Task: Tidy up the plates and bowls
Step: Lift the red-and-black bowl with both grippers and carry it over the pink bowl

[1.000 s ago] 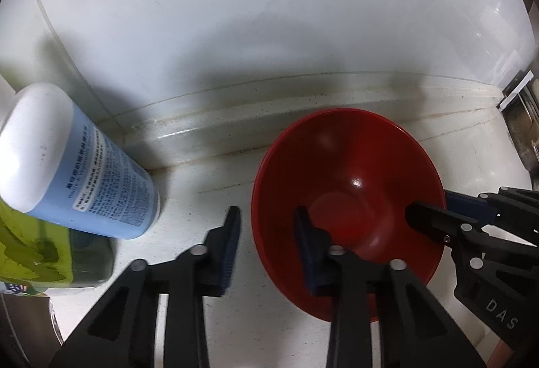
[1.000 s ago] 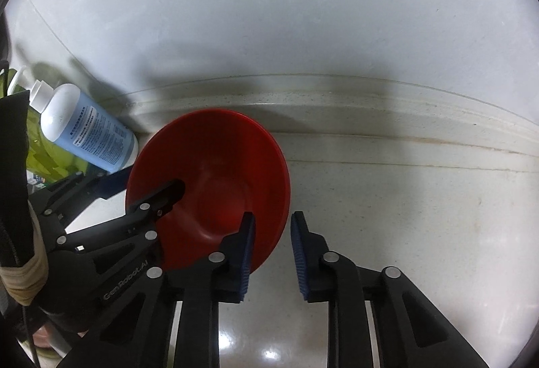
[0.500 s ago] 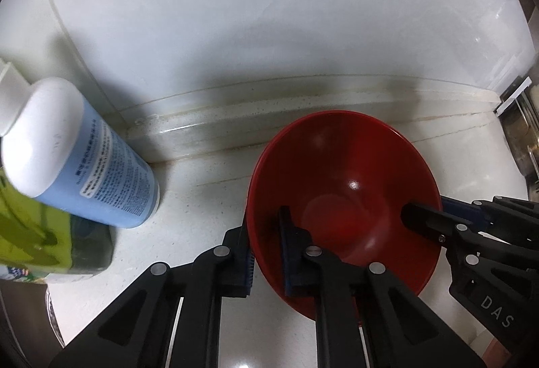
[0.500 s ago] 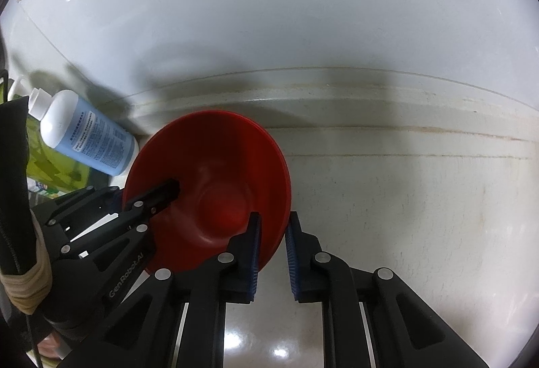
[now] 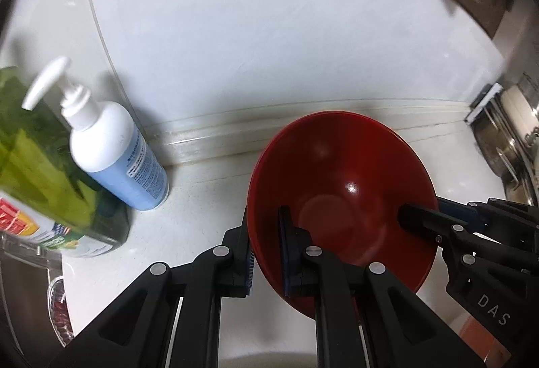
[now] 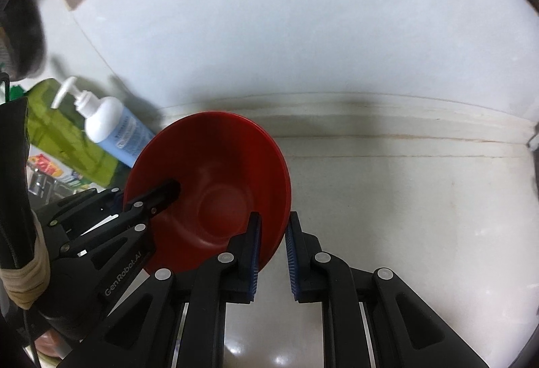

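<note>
A glossy red bowl (image 5: 340,186) hangs tilted just above the white countertop (image 5: 202,199), held from both sides. My left gripper (image 5: 266,240) is shut on its left rim, one blue pad inside the bowl and one outside. In the same view my right gripper (image 5: 424,211) is clamped on the opposite rim. In the right wrist view the red bowl (image 6: 215,172) sits left of centre. There my right gripper (image 6: 273,233) pinches the bowl's right edge. My left gripper (image 6: 141,196) reaches in from the left with one finger inside the bowl.
A white and blue pump bottle (image 5: 114,159) and a green refill pouch (image 5: 43,172) stand to the left by the wall. Metal pots (image 5: 512,139) sit at the far right. A sink edge (image 5: 20,263) shows at lower left. The countertop (image 6: 404,216) stretches to the right.
Both grippers closed onto the bowl's rim, then rose with it. The views pulled back, so the bottle's pump and more of the wall now show.
</note>
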Motion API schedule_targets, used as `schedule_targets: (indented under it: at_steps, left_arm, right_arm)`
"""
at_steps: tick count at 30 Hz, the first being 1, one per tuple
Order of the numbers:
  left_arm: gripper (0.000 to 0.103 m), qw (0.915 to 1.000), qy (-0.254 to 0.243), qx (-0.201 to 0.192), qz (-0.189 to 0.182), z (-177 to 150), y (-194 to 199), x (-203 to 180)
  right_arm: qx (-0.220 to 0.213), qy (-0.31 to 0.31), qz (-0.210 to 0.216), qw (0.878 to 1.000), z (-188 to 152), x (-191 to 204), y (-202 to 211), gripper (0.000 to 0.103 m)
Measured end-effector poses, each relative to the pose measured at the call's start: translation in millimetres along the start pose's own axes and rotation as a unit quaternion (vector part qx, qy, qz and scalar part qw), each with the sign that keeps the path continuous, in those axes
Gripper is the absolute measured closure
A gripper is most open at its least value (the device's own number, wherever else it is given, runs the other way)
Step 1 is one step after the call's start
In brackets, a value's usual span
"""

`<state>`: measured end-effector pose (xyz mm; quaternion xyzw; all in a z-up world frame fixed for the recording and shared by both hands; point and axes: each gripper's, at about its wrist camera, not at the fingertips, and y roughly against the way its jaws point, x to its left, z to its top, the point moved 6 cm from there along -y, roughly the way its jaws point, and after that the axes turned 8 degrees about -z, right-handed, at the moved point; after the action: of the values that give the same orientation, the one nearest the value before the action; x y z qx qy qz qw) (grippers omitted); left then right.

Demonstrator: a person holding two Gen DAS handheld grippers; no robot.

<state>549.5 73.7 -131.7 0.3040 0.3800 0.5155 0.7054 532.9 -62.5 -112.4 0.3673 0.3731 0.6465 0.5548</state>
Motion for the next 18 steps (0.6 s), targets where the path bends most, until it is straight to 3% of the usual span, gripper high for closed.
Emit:
schedule_targets:
  at_steps: [18]
  left_arm:
    - [0.089, 0.9983, -0.016, -0.045, -0.035, -32.8, 76.1, -68.7]
  right_arm:
    - [-0.047, -0.016, 0.000, 0.999, -49.3, -8.3, 82.6, 0.087]
